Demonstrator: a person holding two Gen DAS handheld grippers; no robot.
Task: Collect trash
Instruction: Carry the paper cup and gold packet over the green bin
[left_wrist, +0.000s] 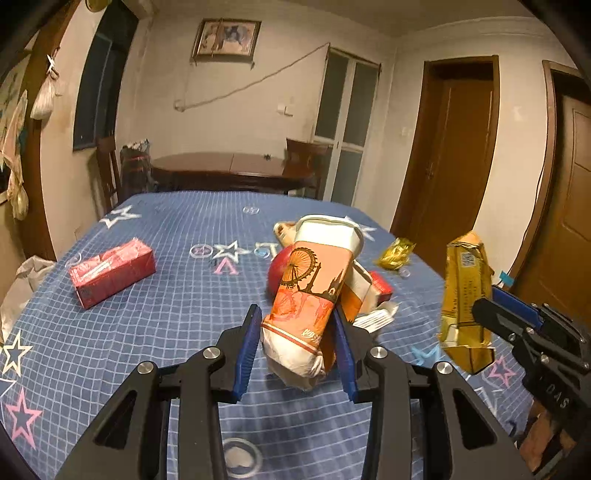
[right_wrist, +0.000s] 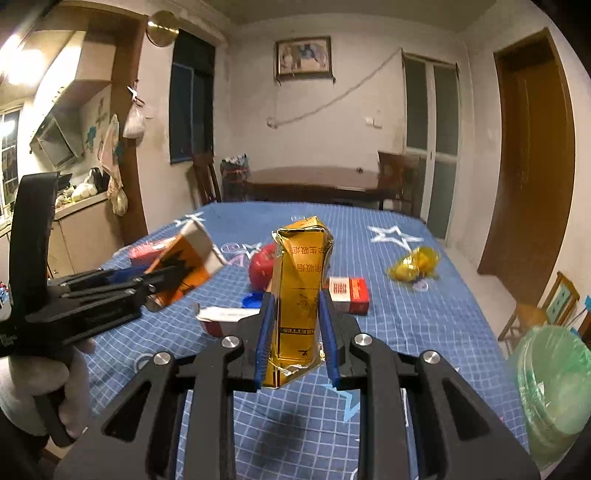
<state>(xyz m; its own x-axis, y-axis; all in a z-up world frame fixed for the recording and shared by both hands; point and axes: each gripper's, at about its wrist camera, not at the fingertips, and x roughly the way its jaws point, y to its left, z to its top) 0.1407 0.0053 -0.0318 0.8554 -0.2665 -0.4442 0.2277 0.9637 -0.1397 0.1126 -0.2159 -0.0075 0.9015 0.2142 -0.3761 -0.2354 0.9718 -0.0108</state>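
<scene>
Now, from the grippers outward:

Left gripper (left_wrist: 295, 332): its blue pads are clamped on an orange paper cup (left_wrist: 308, 291) printed with a ferris wheel, which leans with its white rim away from the camera and hangs clear above the table.

Right gripper (right_wrist: 295, 328): its blue pads are pressed on both sides of a crumpled gold packet (right_wrist: 299, 295), held roughly upright and lifted off the cloth; the packet's torn lower end sits between the fingers.

Hand: a pale gloved hand (right_wrist: 44, 380) grips the left tool's handle at the lower left of the right wrist view.

Just behind the held items: a red apple (right_wrist: 260, 269), a red-and-white carton (right_wrist: 349, 295), a torn white-and-red wrapper (right_wrist: 221, 319) and a blue cap (right_wrist: 253, 300) lie close together on the cloth.

Farther left: a red box (left_wrist: 112, 273) lies alone, well apart from the cluster.

Farther right: a crumpled yellow wrapper (right_wrist: 413, 266) lies near the table's right side.

Surface: a table under a blue checked cloth with stars (left_wrist: 177, 229).

Bin: a container lined with a green bag (right_wrist: 554, 391) stands beside the table's right edge, low in the right wrist view.

Room: a dark wooden table (left_wrist: 229, 166) with chairs stands behind, a framed picture (left_wrist: 226, 38) hangs on the far wall, and brown doors (left_wrist: 454, 144) are on the right.
</scene>
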